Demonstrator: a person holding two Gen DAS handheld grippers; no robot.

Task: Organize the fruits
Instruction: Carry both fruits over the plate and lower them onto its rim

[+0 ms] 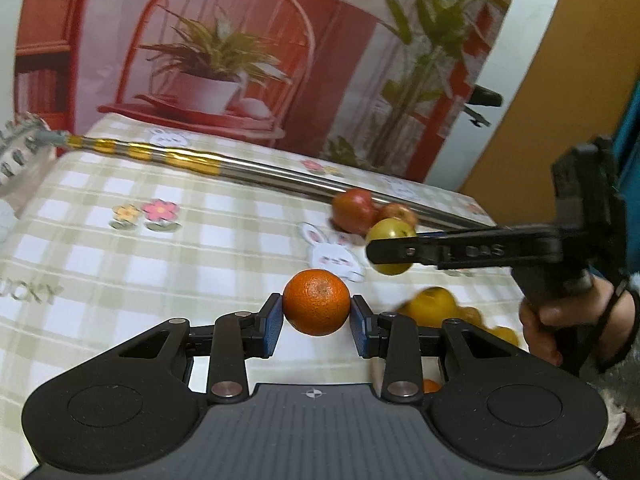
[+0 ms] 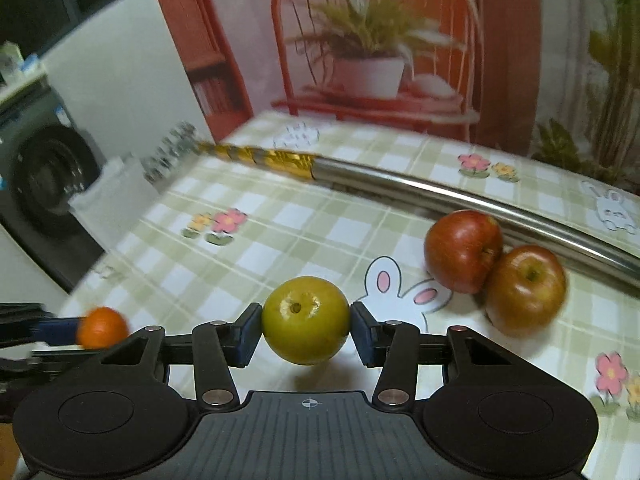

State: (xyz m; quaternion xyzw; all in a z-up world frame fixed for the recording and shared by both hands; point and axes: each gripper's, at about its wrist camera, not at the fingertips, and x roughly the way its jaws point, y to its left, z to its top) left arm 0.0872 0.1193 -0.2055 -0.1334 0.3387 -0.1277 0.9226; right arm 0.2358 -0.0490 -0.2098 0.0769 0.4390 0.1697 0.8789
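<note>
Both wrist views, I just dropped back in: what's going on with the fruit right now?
A person is sorting fruit with a handheld gripper in each hand. The left gripper is shut on an orange, held above the checked tablecloth. The right gripper is shut on a green apple, also lifted. Two red apples sit touching each other beside a metal pole. A cluster of yellow-orange fruit lies near the right hand.

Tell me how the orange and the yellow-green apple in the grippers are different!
The orange is bright orange with pebbly skin; the yellow-green apple is smooth and shiny. The apple shows a dimple at one end; the orange shows none. The left gripper holds the orange, the right gripper the apple. Both are round and clamped above the tablecloth.
</note>
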